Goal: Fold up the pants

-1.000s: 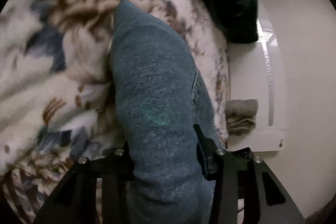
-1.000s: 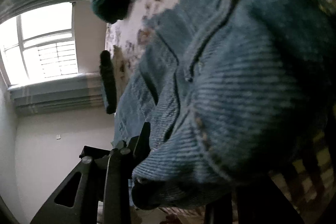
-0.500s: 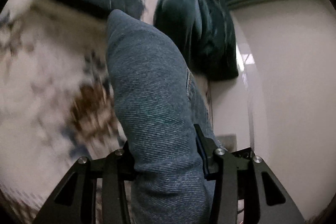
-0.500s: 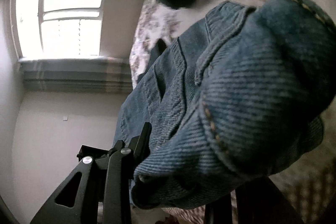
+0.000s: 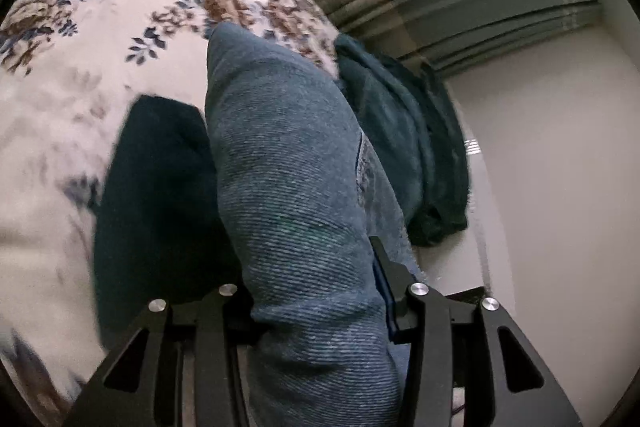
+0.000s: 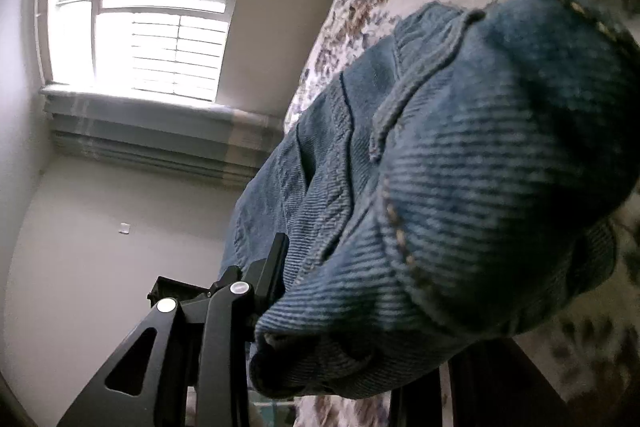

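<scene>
Window [image 6: 140, 11] now nearer, floral bedspread [image 5: 100, 47] below

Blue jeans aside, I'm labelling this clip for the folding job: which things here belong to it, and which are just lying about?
Part of the job:
- blue jeans, clamped by both grippers
- left gripper
- right gripper
- floral bedspread, the surface beneath

Lying about:
- dark green garment
- window
- striped curtain

Denim of the jeans [image 5: 288, 195] is filling the space ahead of my left gripper [image 5: 316, 299], dark teal folded cloth [image 5: 160, 211] is lying left on the floral bedspread [image 5: 100, 27], a teal bundle [image 5: 404, 147] is crowding its right edge.
</scene>
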`<state>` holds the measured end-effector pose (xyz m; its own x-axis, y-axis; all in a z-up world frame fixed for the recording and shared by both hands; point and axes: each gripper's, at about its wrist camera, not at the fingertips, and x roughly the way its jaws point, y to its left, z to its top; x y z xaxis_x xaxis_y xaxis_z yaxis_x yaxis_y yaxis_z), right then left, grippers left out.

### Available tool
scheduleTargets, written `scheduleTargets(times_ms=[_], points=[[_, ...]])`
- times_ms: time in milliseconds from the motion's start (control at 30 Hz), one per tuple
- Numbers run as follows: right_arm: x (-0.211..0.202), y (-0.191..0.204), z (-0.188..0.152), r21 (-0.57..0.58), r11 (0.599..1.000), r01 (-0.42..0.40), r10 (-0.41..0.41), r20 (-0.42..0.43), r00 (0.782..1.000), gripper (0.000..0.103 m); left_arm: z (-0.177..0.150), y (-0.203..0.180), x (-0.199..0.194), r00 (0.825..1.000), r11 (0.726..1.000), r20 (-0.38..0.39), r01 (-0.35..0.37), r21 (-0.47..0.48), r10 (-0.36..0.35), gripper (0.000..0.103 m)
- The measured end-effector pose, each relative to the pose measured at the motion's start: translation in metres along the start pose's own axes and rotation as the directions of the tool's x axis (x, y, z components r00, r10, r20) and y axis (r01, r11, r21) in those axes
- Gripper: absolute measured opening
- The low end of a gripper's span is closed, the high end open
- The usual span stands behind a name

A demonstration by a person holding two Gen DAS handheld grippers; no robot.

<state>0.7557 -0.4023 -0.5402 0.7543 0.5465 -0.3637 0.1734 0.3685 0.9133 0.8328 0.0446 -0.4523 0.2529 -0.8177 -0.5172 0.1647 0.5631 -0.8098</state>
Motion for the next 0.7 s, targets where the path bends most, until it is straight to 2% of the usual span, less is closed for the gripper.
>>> scheduleTargets(times_ms=[67,167,233,267,333,433,533,567,600,667,700], points=[[0.038,-0.016,0.010,0.009,0.999,0.032,-0.032,-0.020,0.999,0.033,0.006,0.034,0.016,0.998,0.999,-0.045,-0.038,-0.012,0.037,0.039],[0.060,-0.036,0.002,0.012,0.995,0.096,-0.096,-0.045,0.994,0.033,0.002,0.061,0.031,0.991,0.996,-0.110,-0.079,-0.032,0.075,0.041],[0.065,-0.043,0.003,0.011,0.992,0.122,-0.121,-0.061,0.991,0.035,-0.005,0.067,0.029,0.987,0.995,-0.136,-0.088,-0.041,0.082,0.045],[0.066,-0.044,0.002,0.011,0.990,0.139,-0.138,-0.077,0.988,0.038,-0.008,0.064,0.027,0.984,0.993,-0.144,-0.111,-0.033,0.105,0.049],[0.061,-0.041,0.002,0.006,0.981,0.195,-0.194,-0.111,0.975,0.048,-0.008,0.056,0.022,0.973,0.985,-0.159,-0.172,-0.016,0.167,0.051],[0.052,-0.031,0.001,-0.031,0.965,0.262,-0.263,-0.162,0.951,0.050,-0.012,0.036,0.012,0.944,0.956,-0.153,-0.285,0.069,0.292,0.058],[0.047,-0.012,0.007,-0.063,0.939,0.338,-0.343,-0.199,0.918,0.058,-0.019,0.017,-0.002,0.896,0.898,-0.110,-0.412,0.153,0.430,0.077],[0.075,0.009,0.035,-0.067,0.929,0.365,-0.371,-0.201,0.907,0.077,-0.021,0.013,-0.006,0.879,0.879,-0.096,-0.449,0.159,0.466,0.085],[0.078,0.015,0.038,-0.078,0.916,0.394,-0.402,-0.199,0.894,0.092,-0.023,0.009,-0.011,0.873,0.873,-0.087,-0.463,0.154,0.479,0.093],[0.083,0.026,0.047,-0.089,0.908,0.409,-0.419,-0.198,0.886,0.093,-0.029,0.002,-0.016,0.860,0.858,-0.078,-0.490,0.155,0.505,0.098],[0.074,0.026,0.048,-0.103,0.891,0.442,-0.454,-0.195,0.870,0.094,-0.032,-0.002,-0.019,0.848,0.846,-0.071,-0.510,0.156,0.525,0.098]])
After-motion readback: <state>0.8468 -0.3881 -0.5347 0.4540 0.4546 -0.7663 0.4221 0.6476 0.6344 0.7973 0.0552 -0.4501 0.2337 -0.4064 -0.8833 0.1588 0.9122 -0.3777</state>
